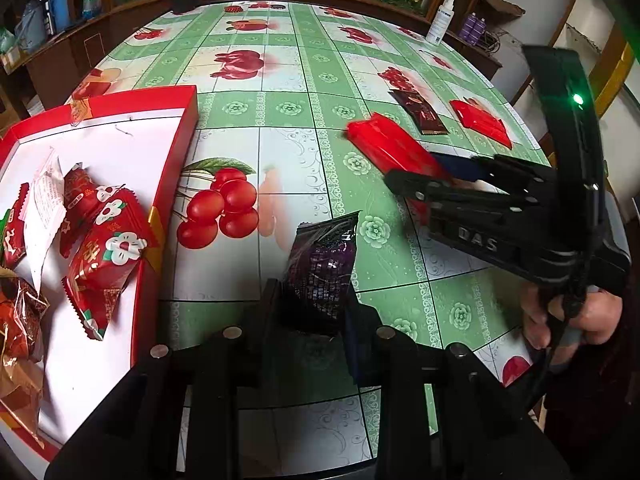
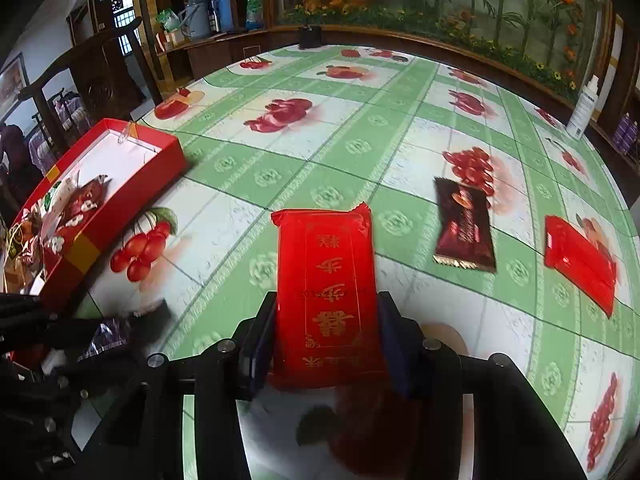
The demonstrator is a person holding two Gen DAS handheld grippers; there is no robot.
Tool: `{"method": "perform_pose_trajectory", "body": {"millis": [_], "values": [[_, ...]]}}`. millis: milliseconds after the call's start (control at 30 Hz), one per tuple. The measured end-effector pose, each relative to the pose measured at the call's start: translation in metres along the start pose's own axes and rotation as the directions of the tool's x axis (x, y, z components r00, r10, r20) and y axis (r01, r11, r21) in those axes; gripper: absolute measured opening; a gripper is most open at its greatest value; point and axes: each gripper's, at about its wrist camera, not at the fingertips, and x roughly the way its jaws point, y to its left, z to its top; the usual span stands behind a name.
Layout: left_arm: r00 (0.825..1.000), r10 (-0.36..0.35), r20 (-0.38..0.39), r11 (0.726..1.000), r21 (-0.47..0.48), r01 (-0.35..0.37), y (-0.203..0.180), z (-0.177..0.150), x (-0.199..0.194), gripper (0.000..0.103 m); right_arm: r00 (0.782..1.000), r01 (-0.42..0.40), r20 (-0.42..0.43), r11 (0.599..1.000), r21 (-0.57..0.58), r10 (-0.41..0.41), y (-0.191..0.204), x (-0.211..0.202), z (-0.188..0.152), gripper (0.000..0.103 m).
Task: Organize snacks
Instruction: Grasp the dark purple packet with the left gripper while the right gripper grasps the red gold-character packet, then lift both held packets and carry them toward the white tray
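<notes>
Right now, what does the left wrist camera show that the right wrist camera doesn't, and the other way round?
Only the left wrist view shows a hand on the right gripper, and the left gripper shut on a purple packet.

Only the right wrist view shows the gold print on the red packet between the right gripper's pads.

Both show the red box, the brown bar, a second red packet and the white bottle.

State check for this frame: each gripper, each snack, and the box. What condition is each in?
Left gripper: shut on purple packet.
Right gripper: shut on long red packet.
Brown packet: flat on table, untouched.
Second red packet: flat on table, untouched.
Red box: open, no lid, several snacks inside.
Spray bottle: upright, capped.
</notes>
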Motion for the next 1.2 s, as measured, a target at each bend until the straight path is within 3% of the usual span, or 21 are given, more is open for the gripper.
{"method": "perform_pose_trajectory", "body": {"millis": [300, 500, 833, 1200], "values": [[0.999, 0.043, 0.017, 0.999, 0.011, -0.043, -0.008, -0.003, 0.0, 0.026, 0.999, -0.036, -0.009, 0.999, 0.018, 0.036, -0.013, -0.032, -0.041, 0.047], [0.997, 0.074, 0.034, 0.997, 0.019, -0.075, -0.013, -0.002, -0.002, 0.026, 0.993, -0.121, 0.014, 0.989, 0.089, 0.12, -0.028, -0.045, -0.057, 0.047], [0.982, 0.163, 0.098, 0.986, 0.011, -0.165, -0.01, -0.001, -0.015, 0.026, 0.951, -0.305, 0.028, 0.926, 0.224, 0.307, -0.034, -0.045, -0.055, 0.047], [0.973, 0.19, 0.134, 0.981, 0.009, -0.193, -0.008, -0.001, -0.024, 0.026, 0.969, -0.246, 0.056, 0.957, 0.155, 0.24, -0.014, -0.06, -0.047, 0.046]]}}
